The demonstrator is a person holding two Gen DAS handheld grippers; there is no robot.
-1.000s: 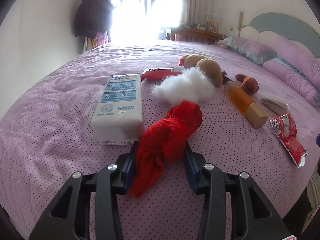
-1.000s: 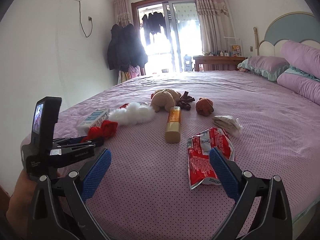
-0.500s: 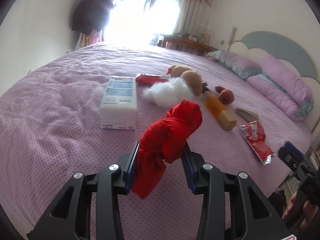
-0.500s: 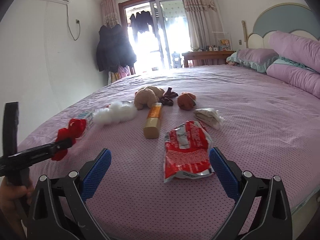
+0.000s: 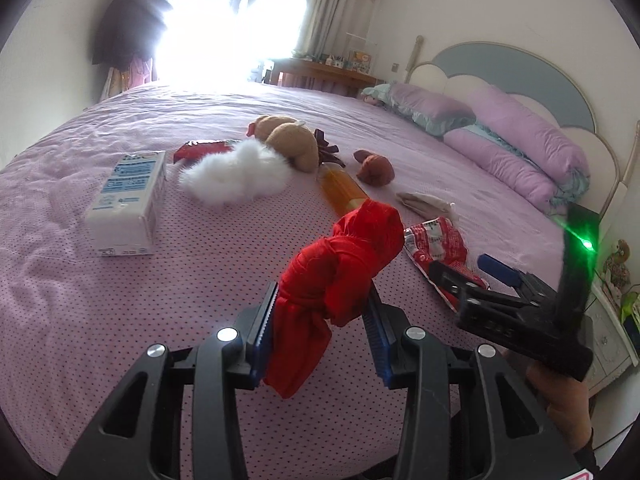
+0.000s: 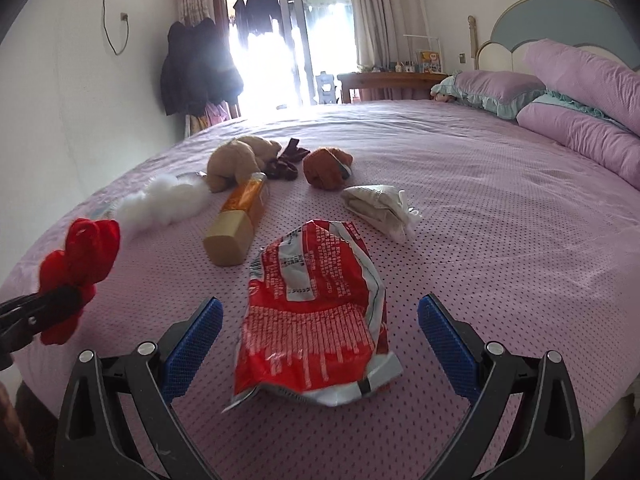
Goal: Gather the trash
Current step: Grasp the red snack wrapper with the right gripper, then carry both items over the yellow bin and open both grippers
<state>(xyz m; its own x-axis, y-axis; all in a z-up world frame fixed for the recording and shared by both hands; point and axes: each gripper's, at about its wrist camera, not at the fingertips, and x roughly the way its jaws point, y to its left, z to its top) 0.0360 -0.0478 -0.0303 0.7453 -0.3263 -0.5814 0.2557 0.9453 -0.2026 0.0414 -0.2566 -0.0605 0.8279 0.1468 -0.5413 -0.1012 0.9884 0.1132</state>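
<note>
My left gripper (image 5: 322, 296) is shut on a knotted red plastic bundle (image 5: 344, 264) and holds it above the pink bed; the bundle (image 6: 80, 256) also shows at the left edge of the right wrist view. A crumpled red and white snack wrapper (image 6: 316, 312) lies flat on the bedspread. My right gripper (image 6: 320, 308) is open, one blue pad on either side of the wrapper, apart from it. The left wrist view shows the same wrapper (image 5: 436, 240) just beyond the right gripper (image 5: 468, 276).
On the bed (image 6: 500, 240) lie an orange bottle (image 6: 240, 220), a white fluffy piece (image 5: 236, 176), a tissue pack (image 5: 128, 204), a tan plush (image 6: 240, 160), a brown plush (image 6: 326, 168), a crumpled pale wad (image 6: 380, 208) and another red wrapper (image 5: 200, 150). Pillows (image 6: 580, 128) sit at the right.
My left gripper has lifted the red bundle and swung it to the right. The right gripper has come forward and down, so the red wrapper now lies between its open jaws.
</note>
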